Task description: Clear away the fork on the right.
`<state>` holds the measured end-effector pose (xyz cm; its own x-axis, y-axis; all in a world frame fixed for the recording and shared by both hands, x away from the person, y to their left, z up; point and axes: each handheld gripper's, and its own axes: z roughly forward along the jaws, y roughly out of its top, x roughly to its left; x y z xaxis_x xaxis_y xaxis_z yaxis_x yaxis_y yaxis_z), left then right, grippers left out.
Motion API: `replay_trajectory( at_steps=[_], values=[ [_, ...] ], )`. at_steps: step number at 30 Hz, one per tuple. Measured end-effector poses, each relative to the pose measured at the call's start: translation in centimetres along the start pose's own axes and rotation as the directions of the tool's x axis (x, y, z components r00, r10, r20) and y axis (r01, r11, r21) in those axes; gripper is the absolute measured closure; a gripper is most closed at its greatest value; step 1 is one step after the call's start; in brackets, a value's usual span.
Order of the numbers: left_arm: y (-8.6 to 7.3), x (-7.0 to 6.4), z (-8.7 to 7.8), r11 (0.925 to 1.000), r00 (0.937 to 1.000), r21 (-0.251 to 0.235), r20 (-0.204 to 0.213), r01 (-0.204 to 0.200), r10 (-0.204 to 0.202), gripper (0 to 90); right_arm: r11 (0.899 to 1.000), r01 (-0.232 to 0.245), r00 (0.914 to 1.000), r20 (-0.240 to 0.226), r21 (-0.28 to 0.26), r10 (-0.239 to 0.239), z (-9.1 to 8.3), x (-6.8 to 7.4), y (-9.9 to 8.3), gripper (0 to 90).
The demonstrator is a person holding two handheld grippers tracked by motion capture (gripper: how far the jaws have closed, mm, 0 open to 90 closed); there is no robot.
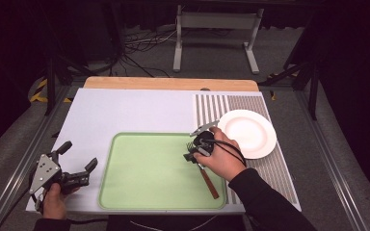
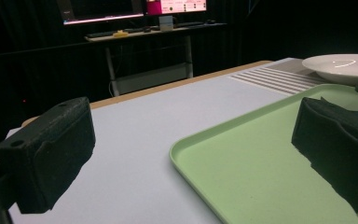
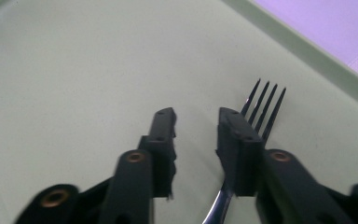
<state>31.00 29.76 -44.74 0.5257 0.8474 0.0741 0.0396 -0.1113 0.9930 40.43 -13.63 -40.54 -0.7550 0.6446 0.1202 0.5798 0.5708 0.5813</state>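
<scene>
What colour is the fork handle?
Brown, wood-like; the fork handle shows best in the high view, lying on the green tray.

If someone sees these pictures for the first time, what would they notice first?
Probably the large pale green plastic tray at the front middle of the white table, with a metal fork with a brown wooden handle lying on its right part. The right gripper hovers over the fork, its jaws apart, the tines beside one jaw. A round white plate stands to the right of the tray, and the left gripper waits open to the left.

Green tray (image 1: 139,168); white plate (image 1: 250,132); brown-handled fork (image 1: 207,178); black tool (image 3: 196,135).
</scene>
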Motion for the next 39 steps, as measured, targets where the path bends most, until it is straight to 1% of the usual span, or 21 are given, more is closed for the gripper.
replay_trajectory(
  at_steps=[1,2,3,5,7,8,10,11,13,15,19,27,35,39],
  values=[
    [0.0,0.0,0.0,1.0000,1.0000,0.000,0.000,0.000,0.000,0.1,1.000,0.025,0.9997,-0.001,-0.005,-0.025,0.1,-0.1,0.0,80.3],
    [0.0,0.0,0.0,1.0000,1.0000,0.003,0.001,-0.001,0.001,0.1,0.999,0.037,0.9993,-0.007,-0.014,-0.037,0.2,-0.1,-0.1,85.3],
    [0.0,0.0,0.0,1.0000,1.0000,0.004,0.001,-0.004,0.004,0.1,0.999,0.041,0.9991,-0.007,-0.007,-0.042,0.2,-0.2,-0.1,89.6],
    [0.0,0.0,0.1,1.0000,1.0000,0.002,0.003,-0.003,0.003,0.1,0.998,0.061,0.9981,-0.011,-0.009,-0.061,0.5,-0.3,-0.2,89.8],
    [0.0,0.0,0.1,1.0000,1.0000,0.003,0.003,-0.004,0.004,0.0,0.998,0.062,0.9979,-0.020,0.004,-0.062,0.8,-0.4,-0.2,89.8],
    [0.0,0.0,0.1,1.0000,1.0000,0.003,0.002,-0.004,0.004,0.1,0.998,0.065,0.9976,-0.022,0.001,-0.065,1.0,-0.5,-0.2,89.9],
    [0.0,0.0,0.0,1.0000,1.0000,0.003,0.001,0.000,0.000,0.1,0.998,0.068,0.9976,-0.016,0.015,-0.067,1.4,-0.6,-0.3,89.8],
    [0.0,0.0,0.0,1.0000,1.0000,0.003,0.001,0.000,0.000,0.1,0.998,0.061,0.9981,-0.013,0.017,-0.060,1.5,-0.6,-0.3,89.9],
    [0.0,0.0,0.1,1.0000,1.0000,0.002,0.002,-0.003,0.003,0.0,0.998,0.063,0.9979,-0.011,0.024,-0.063,1.7,-0.8,-0.3,89.9],
    [0.0,0.0,0.1,1.0000,1.0000,0.003,0.002,-0.003,0.003,0.1,0.998,0.062,0.9980,-0.014,0.016,-0.061,1.9,-0.9,-0.3,89.9],
    [0.0,0.0,0.0,1.0000,1.0000,0.003,0.001,0.000,0.000,0.0,0.998,0.048,0.9988,-0.011,0.031,-0.048,2.3,-1.2,-0.4,89.9],
    [0.0,0.0,0.1,1.0000,1.0000,0.002,0.001,0.000,0.000,0.1,0.998,0.036,0.9993,0.002,0.048,-0.036,2.6,-1.4,-0.5,89.9],
    [0.0,0.0,0.1,1.0000,1.0000,0.002,0.001,0.001,-0.001,0.1,0.997,0.034,0.9994,0.000,0.068,-0.034,2.9,-1.6,-0.6,89.9],
    [0.0,0.0,0.0,1.0000,1.0000,0.003,0.000,0.001,-0.001,0.0,0.997,0.037,0.9993,0.008,0.074,-0.037,2.9,-1.5,-0.6,89.9]
  ],
)
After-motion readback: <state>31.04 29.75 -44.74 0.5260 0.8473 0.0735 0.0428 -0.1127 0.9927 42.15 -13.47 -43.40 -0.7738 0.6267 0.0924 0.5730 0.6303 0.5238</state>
